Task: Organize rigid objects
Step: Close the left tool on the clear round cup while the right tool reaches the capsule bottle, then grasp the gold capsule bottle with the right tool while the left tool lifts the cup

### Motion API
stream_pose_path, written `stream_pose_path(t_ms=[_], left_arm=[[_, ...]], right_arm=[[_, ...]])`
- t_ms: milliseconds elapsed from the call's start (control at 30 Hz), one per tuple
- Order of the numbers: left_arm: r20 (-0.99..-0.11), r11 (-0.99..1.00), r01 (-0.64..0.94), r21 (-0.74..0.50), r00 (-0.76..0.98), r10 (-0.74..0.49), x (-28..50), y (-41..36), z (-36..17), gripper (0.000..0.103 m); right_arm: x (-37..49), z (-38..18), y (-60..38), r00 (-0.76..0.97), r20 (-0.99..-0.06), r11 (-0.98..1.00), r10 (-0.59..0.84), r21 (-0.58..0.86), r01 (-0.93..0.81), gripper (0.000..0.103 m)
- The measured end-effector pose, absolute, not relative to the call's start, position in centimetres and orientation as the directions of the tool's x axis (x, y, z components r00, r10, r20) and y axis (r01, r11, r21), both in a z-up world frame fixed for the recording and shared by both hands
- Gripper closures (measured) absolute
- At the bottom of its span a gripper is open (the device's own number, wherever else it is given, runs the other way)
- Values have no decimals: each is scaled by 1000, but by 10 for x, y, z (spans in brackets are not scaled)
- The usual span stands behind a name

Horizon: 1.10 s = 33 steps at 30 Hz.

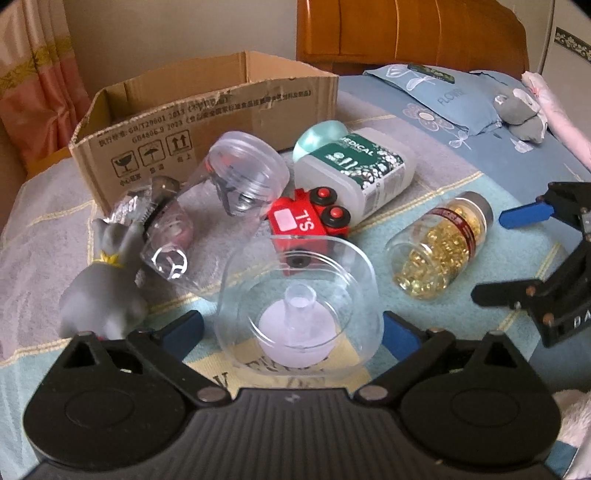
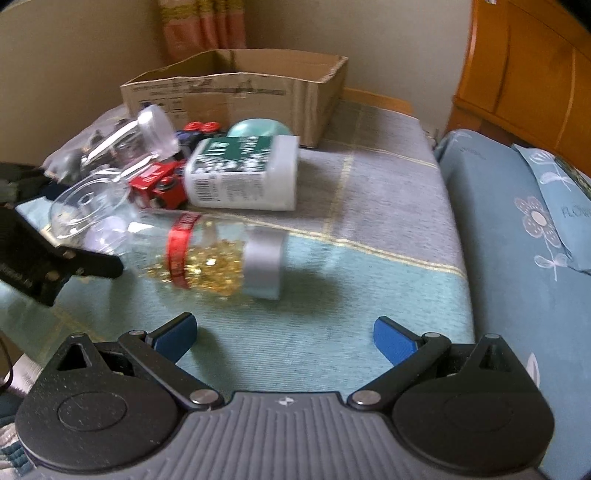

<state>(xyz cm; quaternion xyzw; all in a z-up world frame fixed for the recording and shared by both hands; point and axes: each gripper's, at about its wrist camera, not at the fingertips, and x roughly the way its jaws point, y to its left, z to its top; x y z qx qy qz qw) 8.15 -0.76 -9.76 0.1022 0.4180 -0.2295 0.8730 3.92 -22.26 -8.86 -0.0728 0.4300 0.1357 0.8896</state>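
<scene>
My left gripper (image 1: 293, 332) is open, its blue fingers on either side of a clear plastic cup (image 1: 299, 306) with a pale lilac part inside; contact is not visible. Beyond lie a red toy train (image 1: 306, 218), a white and green medical bottle (image 1: 354, 166), a clear jar (image 1: 247, 173), a grey elephant figure (image 1: 103, 288) and a capsule bottle (image 1: 443, 251). My right gripper (image 2: 284, 339) is open and empty, just short of the capsule bottle (image 2: 218, 258) lying on its side. The right gripper also shows in the left wrist view (image 1: 517, 251).
An open cardboard box (image 1: 207, 122) stands at the back on the bed cover; it also shows in the right wrist view (image 2: 240, 88). A blue pillow (image 1: 443, 96) with a grey soft toy (image 1: 521, 114) lies at the right. A wooden headboard (image 1: 406, 33) is behind.
</scene>
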Motion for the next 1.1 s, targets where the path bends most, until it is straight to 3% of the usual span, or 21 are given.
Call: stream_pose_path(t_ms=[100, 567, 1100], left_arm=[[-768, 861, 508, -23, 543, -341, 79, -8, -94, 29], [-776, 892, 452, -4, 561, -288, 56, 18, -90, 30], [-773, 909, 418, 13, 580, -256, 54, 29, -88, 28]], right_arm=[[37, -88, -215, 589, -784, 943, 198, -12, -333, 0], [51, -78, -189, 568, -766, 923, 300, 83, -375, 0], [71, -73, -157, 560, -800, 935, 217, 5, -355, 0]])
